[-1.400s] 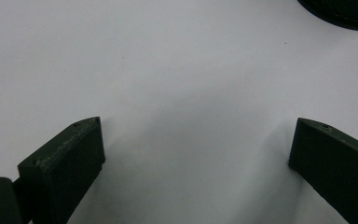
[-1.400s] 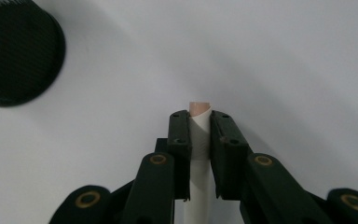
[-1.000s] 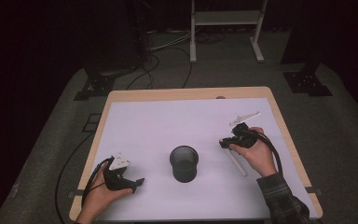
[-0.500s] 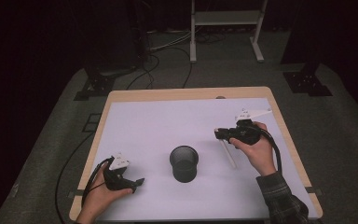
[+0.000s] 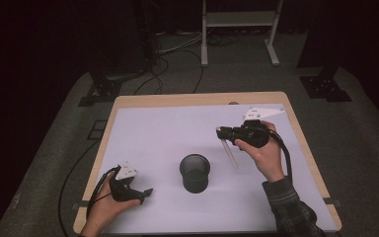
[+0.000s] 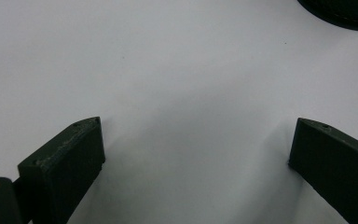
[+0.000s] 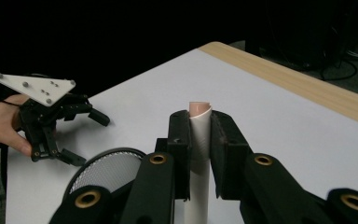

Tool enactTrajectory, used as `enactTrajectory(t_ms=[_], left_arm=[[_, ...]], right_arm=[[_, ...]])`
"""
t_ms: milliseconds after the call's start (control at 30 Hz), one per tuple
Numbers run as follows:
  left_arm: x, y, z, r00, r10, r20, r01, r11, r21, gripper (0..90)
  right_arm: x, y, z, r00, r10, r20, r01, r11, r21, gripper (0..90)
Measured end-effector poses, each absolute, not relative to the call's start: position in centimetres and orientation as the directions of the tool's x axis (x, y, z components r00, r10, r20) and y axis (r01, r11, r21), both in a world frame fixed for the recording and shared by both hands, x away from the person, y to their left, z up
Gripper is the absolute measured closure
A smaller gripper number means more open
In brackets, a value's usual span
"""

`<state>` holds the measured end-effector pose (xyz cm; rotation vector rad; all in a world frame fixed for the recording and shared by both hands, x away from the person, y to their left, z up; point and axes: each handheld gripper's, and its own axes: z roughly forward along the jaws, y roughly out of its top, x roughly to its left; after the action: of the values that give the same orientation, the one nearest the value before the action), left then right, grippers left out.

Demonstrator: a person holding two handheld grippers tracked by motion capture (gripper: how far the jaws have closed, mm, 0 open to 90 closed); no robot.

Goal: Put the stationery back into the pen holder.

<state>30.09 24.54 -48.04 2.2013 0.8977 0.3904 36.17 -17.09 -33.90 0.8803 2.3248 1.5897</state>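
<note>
Clamped tight on a pale tube (image 7: pixel 199 154), one black jaw on each side, with the tube's curled top end poking just above the pads in the right gripper view. Held off the white table cover (image 5: pixel 168 133) by the right gripper (image 5: pixel 225 132), which hangs over the right half of the table, nearer the far edge than the near one; lower end of the tube slanting down toward the near edge, clear of the surface as far as can be told. Room all round it: bare white cover out to the right edge and the far right corner, and a strip of bare wood (image 5: pixel 187 99) running along the far edge beyond the cover.

Spread wide and holding nothing, on the left gripper (image 5: pixel 145 191): bare white sheet between the two jaws in the left gripper view. Resting low by the near left corner, close to the near edge, pointing toward the middle.

Between the two, a black mesh cup (image 5: pixel 195 172) standing upright at the middle of the table, somewhat nearer the near edge, mouth open upward. Well apart from the tube and near the left gripper without touching it. Wide bare cover from the cup to the far left corner.
</note>
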Motion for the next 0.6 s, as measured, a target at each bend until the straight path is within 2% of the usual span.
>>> enactTrajectory(t_ms=[600], left_arm=[[30.1,24.6,-48.0,0.713,0.701,0.011,0.484,-0.503,0.716,2.2]], right_arm=[[35.8,-12.2,-30.7,-0.865,0.488,0.122,0.267,0.241,0.933,78.0]])
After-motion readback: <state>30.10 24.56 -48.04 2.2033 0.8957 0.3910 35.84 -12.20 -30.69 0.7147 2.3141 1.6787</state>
